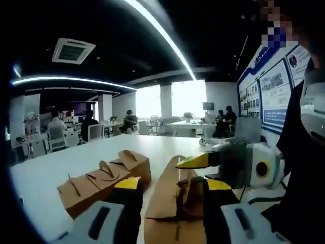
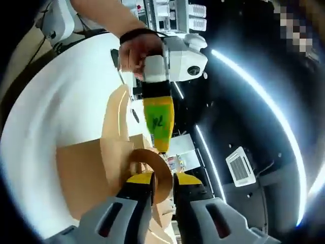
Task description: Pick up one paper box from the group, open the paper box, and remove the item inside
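Holding the paper box (image 1: pixel 170 203) at the lower centre of the left gripper view, the left gripper (image 1: pixel 170 185) is standing with its yellow-tipped jaws on either side of the box body, closed in against its walls. In the right gripper view, the right gripper (image 2: pixel 162 179) is pinching a curved flap (image 2: pixel 155 168) of the same box at the lower centre of the frame, jaws nearly together on the thin card. The remaining boxes (image 1: pixel 104 180) are lying in a row on the white table (image 1: pixel 51 168) at the lower left of the left gripper view, well clear of the held one. The box is judged to be light, thin brown card, stiff along its folds but easily creased or torn, so the flap edge near its fold is the preferred hold. Its long axis is running away from the left camera, up the frame, with the opening end pointing toward the right gripper
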A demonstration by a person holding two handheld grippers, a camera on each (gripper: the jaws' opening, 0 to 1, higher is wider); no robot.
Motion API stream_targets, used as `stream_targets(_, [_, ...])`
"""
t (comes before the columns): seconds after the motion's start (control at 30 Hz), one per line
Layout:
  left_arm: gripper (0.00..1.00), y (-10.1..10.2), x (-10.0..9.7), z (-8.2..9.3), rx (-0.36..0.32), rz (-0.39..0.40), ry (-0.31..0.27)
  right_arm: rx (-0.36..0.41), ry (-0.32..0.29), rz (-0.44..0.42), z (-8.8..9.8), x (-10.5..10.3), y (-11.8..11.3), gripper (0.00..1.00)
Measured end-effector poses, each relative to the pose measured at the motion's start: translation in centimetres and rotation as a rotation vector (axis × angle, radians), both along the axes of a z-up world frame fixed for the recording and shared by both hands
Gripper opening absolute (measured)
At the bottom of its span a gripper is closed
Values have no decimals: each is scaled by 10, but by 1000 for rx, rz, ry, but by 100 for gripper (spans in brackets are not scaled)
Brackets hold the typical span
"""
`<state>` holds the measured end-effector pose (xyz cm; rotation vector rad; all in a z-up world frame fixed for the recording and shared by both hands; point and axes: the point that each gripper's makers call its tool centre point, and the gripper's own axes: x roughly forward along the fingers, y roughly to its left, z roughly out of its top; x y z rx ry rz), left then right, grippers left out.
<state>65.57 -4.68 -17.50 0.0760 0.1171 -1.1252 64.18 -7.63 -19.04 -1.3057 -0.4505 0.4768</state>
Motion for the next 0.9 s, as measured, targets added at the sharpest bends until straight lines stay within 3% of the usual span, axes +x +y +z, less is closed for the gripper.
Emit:
stream_targets(0.07, [36,2,2,4,-9,11,-3,-1,-2,1,0,-1,0,17])
stream_targets(0.3, [36,4,12,0,21,46,-7,12,-42,-12,14,-1,-4,21])
stream_targets(0.5, [34,-4,6,6,-15,40,0,14,-46,-16,14,1,-4,21])
stream_targets(0.73, [30,-16,2,-7,26,39,48,2,-48,-12,13,1,-1,21])
stream_targets(0.83, [22,-22,0,-9,20,32,73,0,-48,-11,13,1,-1,21])
stream_targets(0.9, [13,-24,-2,-18,65,33,93,-2,-47,-11,13,1,-1,21])
